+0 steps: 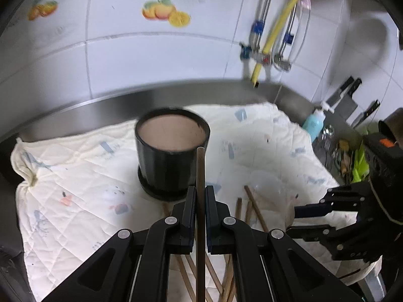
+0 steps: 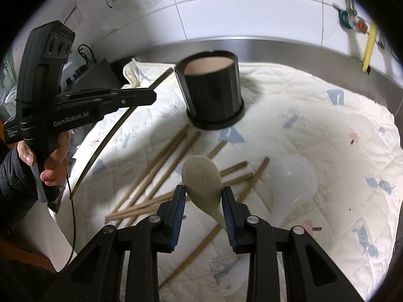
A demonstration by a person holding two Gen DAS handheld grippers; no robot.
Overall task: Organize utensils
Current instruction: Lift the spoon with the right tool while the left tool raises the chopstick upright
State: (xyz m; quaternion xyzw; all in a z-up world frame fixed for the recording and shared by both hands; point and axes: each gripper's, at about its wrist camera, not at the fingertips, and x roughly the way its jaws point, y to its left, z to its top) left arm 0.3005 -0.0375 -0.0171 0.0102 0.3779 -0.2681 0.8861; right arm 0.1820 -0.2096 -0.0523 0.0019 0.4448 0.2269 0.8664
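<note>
My left gripper [image 1: 200,195] is shut on a dark chopstick [image 1: 200,166] that points up past the black round utensil holder [image 1: 172,151] just ahead. In the right wrist view the same gripper [image 2: 151,98] hangs left of the holder [image 2: 211,88], and its chopstick [image 2: 113,130] slants down to the left. My right gripper [image 2: 202,201] is shut on a beige wooden spoon [image 2: 201,176], bowl forward, above several light wooden chopsticks [image 2: 156,176] scattered on the quilted cloth [image 2: 314,115]. A white plastic spoon [image 2: 294,176] lies to the right.
The cloth lies on a steel counter with a raised back rim [image 1: 100,105] under a tiled wall. Hoses and taps [image 1: 264,52], a blue bottle [image 1: 313,123] and knives [image 1: 345,95] stand at the right. A black box [image 2: 100,73] sits at the cloth's left corner.
</note>
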